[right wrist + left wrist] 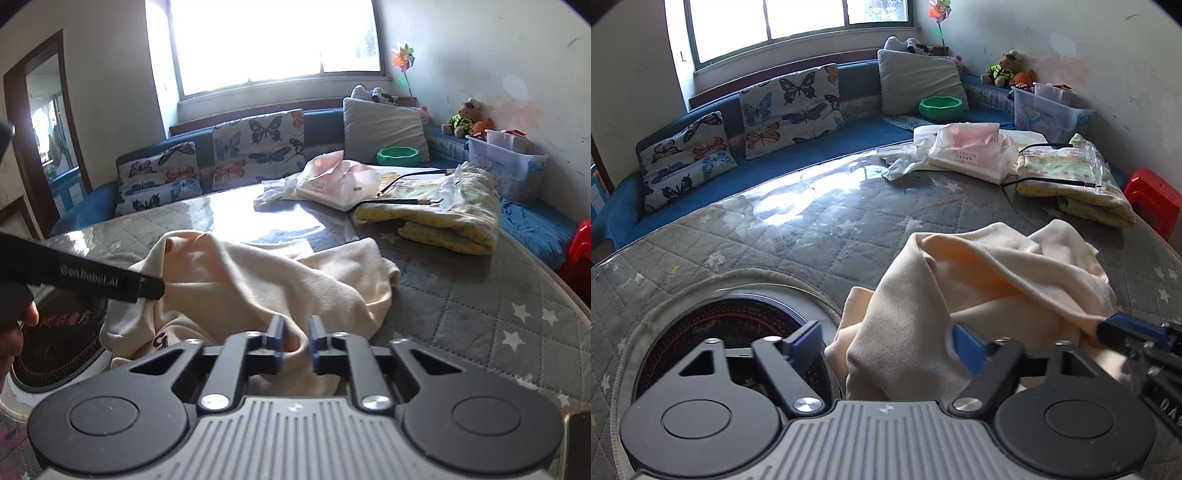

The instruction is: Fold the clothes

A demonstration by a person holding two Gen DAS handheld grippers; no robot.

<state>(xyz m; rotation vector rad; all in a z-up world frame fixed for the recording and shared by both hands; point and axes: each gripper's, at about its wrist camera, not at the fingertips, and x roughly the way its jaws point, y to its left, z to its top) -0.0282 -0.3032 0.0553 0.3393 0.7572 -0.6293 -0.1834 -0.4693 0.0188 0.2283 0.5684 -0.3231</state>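
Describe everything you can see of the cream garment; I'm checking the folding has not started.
The cream garment is soft, matte knit-looking fabric, pale peach-cream, crumpled in loose folds, not laid flat. A dark printed mark shows near its lower edge. It lies on the grey quilted star-print table cover, partly overlapping the round black cooktop. The right hand-held gripper pinches a fold at its near edge between nearly closed jaws. The left hand-held gripper is wide open beside it.
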